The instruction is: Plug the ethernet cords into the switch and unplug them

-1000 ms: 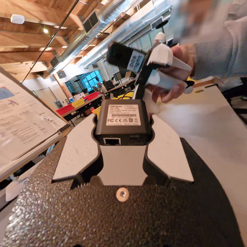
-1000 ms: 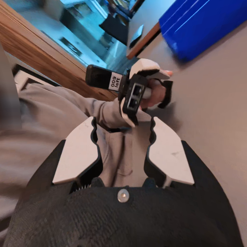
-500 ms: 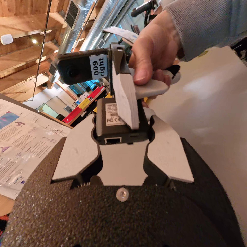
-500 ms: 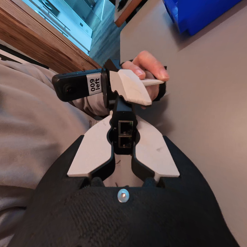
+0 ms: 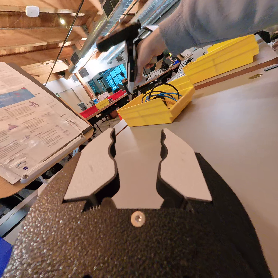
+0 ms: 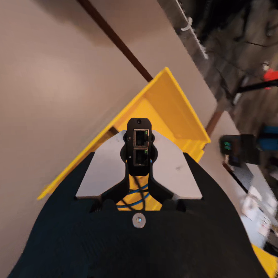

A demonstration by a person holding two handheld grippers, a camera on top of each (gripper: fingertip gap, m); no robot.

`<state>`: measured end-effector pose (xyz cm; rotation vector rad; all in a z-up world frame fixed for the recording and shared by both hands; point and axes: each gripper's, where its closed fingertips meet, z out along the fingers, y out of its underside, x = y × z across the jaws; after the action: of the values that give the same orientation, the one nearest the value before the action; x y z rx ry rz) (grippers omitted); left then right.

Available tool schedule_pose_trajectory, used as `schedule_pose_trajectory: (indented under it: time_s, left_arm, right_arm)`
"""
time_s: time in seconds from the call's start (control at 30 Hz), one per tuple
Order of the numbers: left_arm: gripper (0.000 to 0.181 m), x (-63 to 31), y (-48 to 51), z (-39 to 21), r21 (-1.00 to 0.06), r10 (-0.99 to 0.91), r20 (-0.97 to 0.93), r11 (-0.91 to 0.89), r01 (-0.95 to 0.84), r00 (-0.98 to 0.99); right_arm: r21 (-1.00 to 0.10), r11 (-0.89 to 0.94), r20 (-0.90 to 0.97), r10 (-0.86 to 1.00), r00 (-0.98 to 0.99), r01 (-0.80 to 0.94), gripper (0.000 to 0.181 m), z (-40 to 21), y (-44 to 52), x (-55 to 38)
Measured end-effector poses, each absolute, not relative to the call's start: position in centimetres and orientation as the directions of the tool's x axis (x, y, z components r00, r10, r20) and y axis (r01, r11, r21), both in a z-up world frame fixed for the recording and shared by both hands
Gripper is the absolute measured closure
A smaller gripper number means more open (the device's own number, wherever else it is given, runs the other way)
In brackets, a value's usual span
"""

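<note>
My right gripper (image 6: 139, 148) is shut on the small black switch (image 6: 139, 146), whose two empty ports face the camera. It hangs above a yellow bin (image 6: 164, 105) that holds blue and black ethernet cords (image 6: 135, 195). In the left wrist view my left gripper (image 5: 137, 135) is open and empty over the grey table (image 5: 225, 120). The same yellow bin (image 5: 150, 111) with the coiled cords (image 5: 162, 94) lies ahead of it. The right gripper (image 5: 131, 88) hangs above that bin, held by a hand, edge-on and blurred.
A tilted board with printed sheets (image 5: 30, 120) stands at the left of the left gripper. More yellow bins (image 5: 222, 60) sit at the back right of the table. In the right wrist view the table edge (image 6: 213, 120) lies to the right, with blurred room clutter beyond.
The switch passed from my left gripper to my right one. The left gripper opened and is now empty. The right gripper carried the switch away to above the yellow bin.
</note>
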<state>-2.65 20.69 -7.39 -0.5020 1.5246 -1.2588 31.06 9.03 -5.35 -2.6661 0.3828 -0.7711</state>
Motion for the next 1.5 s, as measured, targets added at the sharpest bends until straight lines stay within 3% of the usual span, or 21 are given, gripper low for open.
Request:
schedule_pose_trajectory:
  time_s: [0.13, 0.2, 0.27, 0.4, 0.5, 0.63, 0.7, 0.83, 0.97, 1.17, 1.3, 1.5]
  left_arm:
    - [0.126, -2.4, 20.8, -7.9, -0.891, -0.817, -0.446, 0.370, 0.262, -0.366]
    - [0.127, -2.3, 21.0, -8.2, -0.893, -0.819, -0.445, 0.374, 0.250, -0.363]
    - [0.127, -2.1, 21.2, -8.4, -0.899, -0.824, -0.432, 0.365, 0.241, -0.366]
    - [0.127, -2.0, 21.2, -8.6, -0.907, -0.828, -0.417, 0.353, 0.230, -0.375]
    - [0.128, -1.8, 21.2, -9.1, -0.906, -0.825, -0.422, 0.368, 0.210, -0.375]
    - [0.128, -1.4, 21.0, -9.6, -0.911, -0.826, -0.411, 0.379, 0.161, -0.386]
    - [0.128, -1.1, 20.9, -10.2, -0.924, -0.837, -0.376, 0.368, 0.100, -0.397]
    - [0.128, -0.3, 20.7, -11.3, -0.951, -0.892, -0.260, 0.303, -0.061, -0.370]
    - [0.119, 0.6, 18.8, -12.6, -0.962, -0.941, -0.127, 0.194, -0.193, -0.314]
    - [0.110, 4.9, 12.9, -11.9, -0.917, -0.911, -0.150, 0.273, -0.289, -0.384]
    - [0.104, 9.2, 11.7, -10.2, -0.900, -0.915, -0.161, 0.290, -0.324, -0.371]
    - [0.099, 14.3, 9.9, -9.6, -0.897, -0.950, 0.085, 0.058, -0.438, -0.299]
  right_arm:
    - [-0.336, -0.919, 0.502, -0.361, 0.786, -0.207, 0.156, -8.4, 9.0, 35.0]
    - [-0.389, -0.888, 0.462, -0.417, 0.783, -0.243, 0.153, -9.7, 9.6, 35.4]
    - [-0.467, -0.845, 0.421, -0.471, 0.775, -0.259, 0.135, -9.9, 10.1, 35.4]
    - [-0.494, -0.831, 0.450, -0.497, 0.742, -0.257, 0.125, -8.6, 8.2, 34.9]
    - [-0.599, -0.760, 0.382, -0.548, 0.744, -0.252, 0.114, -6.6, 6.3, 31.3]
    - [-0.800, -0.526, 0.108, -0.598, 0.794, -0.288, 0.102, -6.4, 3.8, 22.7]
    - [-0.852, -0.442, 0.066, -0.620, 0.782, -0.279, 0.097, -7.4, 1.6, 19.2]
    - [-0.857, -0.443, 0.119, -0.668, 0.734, -0.264, 0.082, -10.5, -3.0, 15.9]
    - [-0.843, -0.455, 0.131, -0.690, 0.711, -0.286, 0.080, -11.1, -5.0, 16.2]
    - [-0.876, -0.350, 0.039, -0.736, 0.676, -0.331, 0.083, -10.8, -6.8, 16.8]
    - [-0.872, -0.385, 0.093, -0.734, 0.673, -0.300, 0.084, -11.0, -7.2, 17.3]
    - [-0.845, -0.435, 0.154, -0.754, 0.638, -0.310, 0.086, -11.5, -9.0, 17.9]
